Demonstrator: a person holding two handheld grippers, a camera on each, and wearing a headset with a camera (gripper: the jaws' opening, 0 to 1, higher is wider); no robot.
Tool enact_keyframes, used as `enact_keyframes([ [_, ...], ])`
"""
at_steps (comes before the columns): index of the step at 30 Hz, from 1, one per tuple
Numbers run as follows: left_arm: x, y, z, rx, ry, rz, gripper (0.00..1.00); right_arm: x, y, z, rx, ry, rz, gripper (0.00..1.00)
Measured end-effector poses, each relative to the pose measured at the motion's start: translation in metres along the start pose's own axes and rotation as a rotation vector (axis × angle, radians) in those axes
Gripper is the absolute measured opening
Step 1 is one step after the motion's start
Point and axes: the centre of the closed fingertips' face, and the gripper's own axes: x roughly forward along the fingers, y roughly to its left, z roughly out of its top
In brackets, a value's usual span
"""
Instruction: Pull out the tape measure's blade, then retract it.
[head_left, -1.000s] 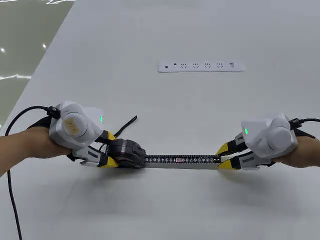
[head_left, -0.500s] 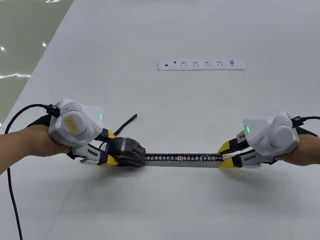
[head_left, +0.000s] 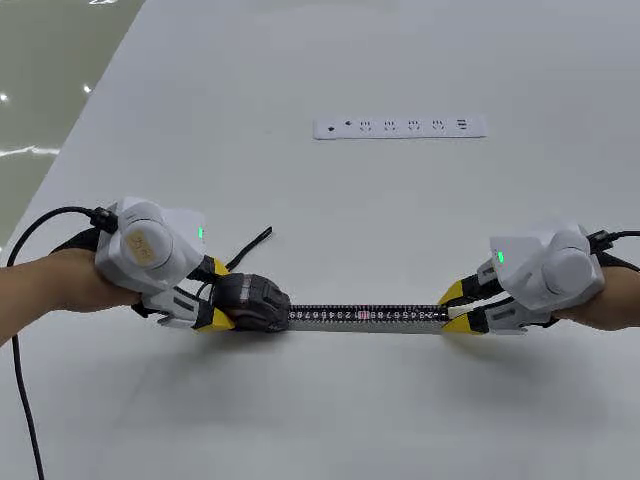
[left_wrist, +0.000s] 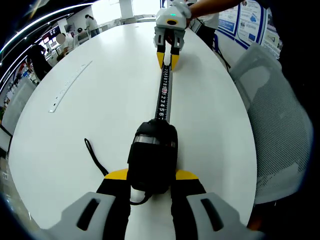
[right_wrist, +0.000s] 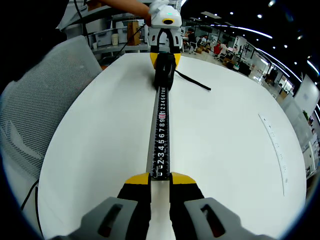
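Two grippers: the left gripper (head_left: 215, 312) was clamped on the tape measure (head_left: 252, 302) case, and the right gripper (head_left: 457, 308) was pinched shut on the tip of the blade (head_left: 365, 316).
Tape spot: down on the white counter (head_left: 330, 220), with the blade stretched straight between the grippers.
Open room: loads of bare counter behind it, and the power strip (head_left: 400, 127) sat well apart.
Edges: the counter's rim by the mesh chair (left_wrist: 280, 125) ran alongside the blade.
Loose bit: a black strap (head_left: 252, 248) trailed off the case.

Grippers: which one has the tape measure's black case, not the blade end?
The left gripper: its jaws clamp the black case, with the strap trailing beside it. The right gripper pinches only the blade at its free end.
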Motion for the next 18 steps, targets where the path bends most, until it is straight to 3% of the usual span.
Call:
enact_keyframes([
  [12, 0.0012, 0.0025, -0.0044, 0.002, 0.005, -0.002, 0.26, -0.0008, -0.0022, -0.0067, 0.001, 0.003, -0.003, 0.12],
  [18, 0.0001, 0.0002, -0.0005, 0.002, 0.005, -0.002, 0.26, -0.0053, 0.0010, -0.0038, 0.001, 0.006, -0.003, 0.12],
])
